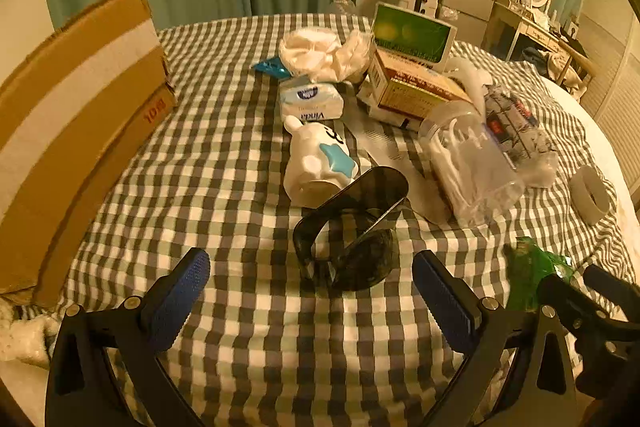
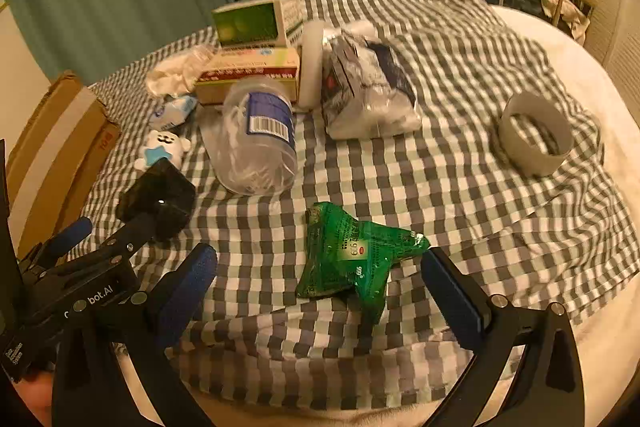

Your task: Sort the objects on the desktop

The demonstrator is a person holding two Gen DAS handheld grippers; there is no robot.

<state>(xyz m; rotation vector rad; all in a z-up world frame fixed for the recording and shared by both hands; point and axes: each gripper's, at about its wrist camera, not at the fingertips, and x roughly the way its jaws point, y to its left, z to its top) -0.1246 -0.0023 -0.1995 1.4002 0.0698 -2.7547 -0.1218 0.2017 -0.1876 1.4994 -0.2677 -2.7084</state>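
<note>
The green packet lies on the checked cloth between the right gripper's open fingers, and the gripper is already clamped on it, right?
Not clamped. In the right wrist view the green packet lies on the checked cloth between the right gripper's fingers, but they stand wide open, clear of it on both sides.

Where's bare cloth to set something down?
Free: the cloth between the cardboard box and the white figurine; also between the green packet and the tape roll. Crowded: far middle, around the clear jar and boxes.

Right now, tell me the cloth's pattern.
The cloth has a grey-and-white check, clearest from the right wrist.
</note>
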